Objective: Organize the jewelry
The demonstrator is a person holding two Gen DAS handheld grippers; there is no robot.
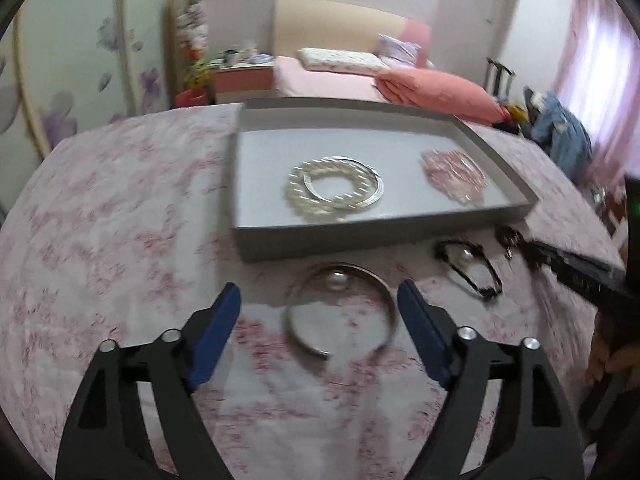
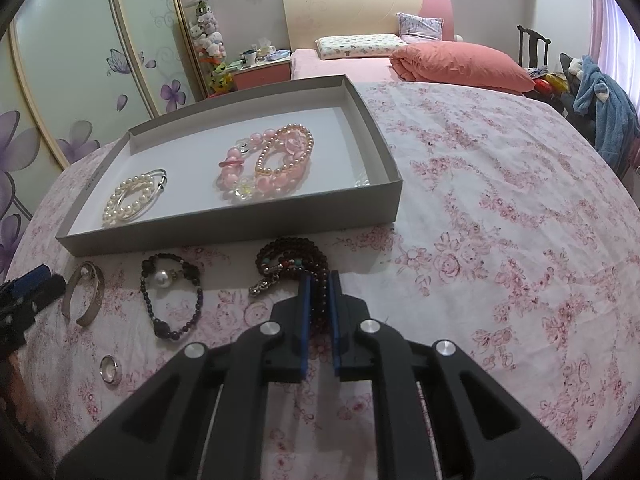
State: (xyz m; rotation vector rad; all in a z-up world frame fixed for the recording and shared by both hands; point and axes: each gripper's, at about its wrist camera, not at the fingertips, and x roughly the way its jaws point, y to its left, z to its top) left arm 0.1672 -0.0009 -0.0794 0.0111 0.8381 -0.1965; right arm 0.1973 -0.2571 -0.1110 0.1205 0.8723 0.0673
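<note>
A grey tray holds a white pearl bracelet with a silver bangle and pink bead bracelets. In front of it on the cloth lie a silver cuff with a pearl, a black bead bracelet with a pearl, a dark bead strand and a silver ring. My left gripper is open around the cuff. My right gripper is shut on the dark bead strand.
The table has a pink floral cloth. Behind it stand a bed with a pink duvet, a bedside table and a wardrobe with flower doors. A chair with blue clothes stands at the right.
</note>
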